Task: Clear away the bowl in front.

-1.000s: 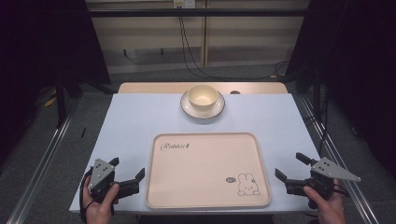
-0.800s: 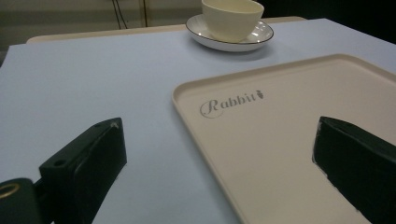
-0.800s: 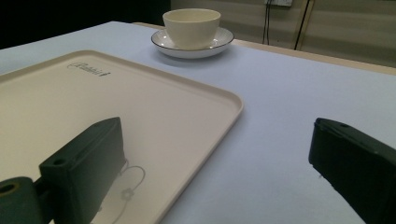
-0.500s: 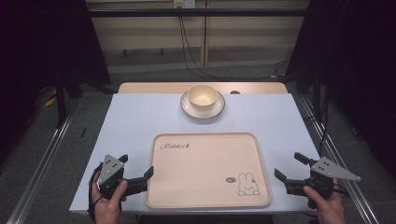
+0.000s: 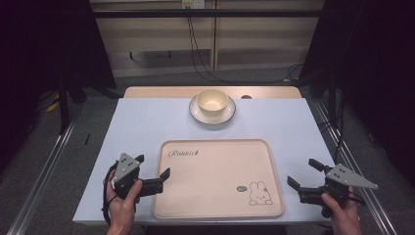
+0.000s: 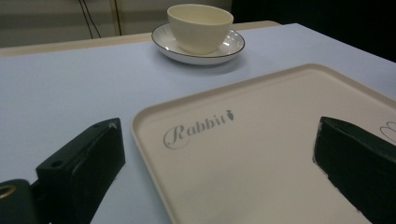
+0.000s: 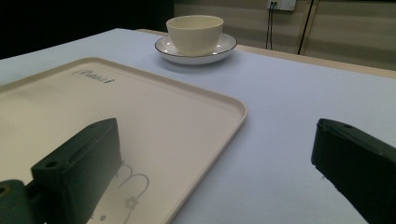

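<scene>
Both tools are spread wide, the left tool [image 5: 154,171] and right tool [image 5: 304,176] straddling the tray's [image 5: 215,147] side edges to lift it.

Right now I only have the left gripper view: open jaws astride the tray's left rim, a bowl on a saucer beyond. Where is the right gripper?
Observer: The right gripper is held just off the right edge of the tray, jaws open and pointing toward it.
Operator: Is anything lying on the tray's right half?
Observer: No objects; a rabbit drawing is printed near its near right corner.
</scene>
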Tool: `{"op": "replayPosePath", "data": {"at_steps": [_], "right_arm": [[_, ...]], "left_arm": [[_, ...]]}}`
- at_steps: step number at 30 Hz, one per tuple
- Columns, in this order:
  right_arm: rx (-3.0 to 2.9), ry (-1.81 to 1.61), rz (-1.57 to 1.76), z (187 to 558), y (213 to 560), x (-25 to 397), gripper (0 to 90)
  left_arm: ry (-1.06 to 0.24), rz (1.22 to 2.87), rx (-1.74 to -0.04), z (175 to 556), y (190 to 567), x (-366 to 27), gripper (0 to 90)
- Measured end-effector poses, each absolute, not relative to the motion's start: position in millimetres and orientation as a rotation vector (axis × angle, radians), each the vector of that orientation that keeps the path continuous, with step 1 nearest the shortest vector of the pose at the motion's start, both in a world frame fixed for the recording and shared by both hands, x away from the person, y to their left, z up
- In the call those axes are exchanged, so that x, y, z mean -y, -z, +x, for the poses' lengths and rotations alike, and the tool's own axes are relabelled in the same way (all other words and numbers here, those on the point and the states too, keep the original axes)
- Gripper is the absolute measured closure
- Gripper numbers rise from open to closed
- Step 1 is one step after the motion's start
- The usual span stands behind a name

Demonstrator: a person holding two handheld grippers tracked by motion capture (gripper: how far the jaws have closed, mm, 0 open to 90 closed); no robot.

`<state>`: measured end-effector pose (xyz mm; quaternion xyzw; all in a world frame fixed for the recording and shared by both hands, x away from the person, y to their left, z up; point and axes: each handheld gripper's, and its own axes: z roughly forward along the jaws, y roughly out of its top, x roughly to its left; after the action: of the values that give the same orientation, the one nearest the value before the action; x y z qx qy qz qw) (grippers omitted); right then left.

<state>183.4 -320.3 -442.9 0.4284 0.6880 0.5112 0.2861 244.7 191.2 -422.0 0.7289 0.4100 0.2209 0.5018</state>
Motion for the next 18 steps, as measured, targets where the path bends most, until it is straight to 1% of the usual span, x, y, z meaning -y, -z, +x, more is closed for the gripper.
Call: {"op": "replayPosePath", "data": {"at_steps": [9,14,18], "right_arm": [[-1.853,-1.362,1.113,182.9,443.7,320.0,0.1],[-1.847,-1.367,1.108,182.1,443.4,320.6,0.1],[-1.851,-1.369,1.105,182.3,443.5,320.5,0.0]], "left_arm": [[-0.537,1.758,-0.932,257.0,416.4,-172.5,2.2],[-0.553,1.771,-0.919,264.0,413.6,-166.4,2.1],[-0.541,1.771,-0.918,270.2,412.8,-160.1,1.9]]}}
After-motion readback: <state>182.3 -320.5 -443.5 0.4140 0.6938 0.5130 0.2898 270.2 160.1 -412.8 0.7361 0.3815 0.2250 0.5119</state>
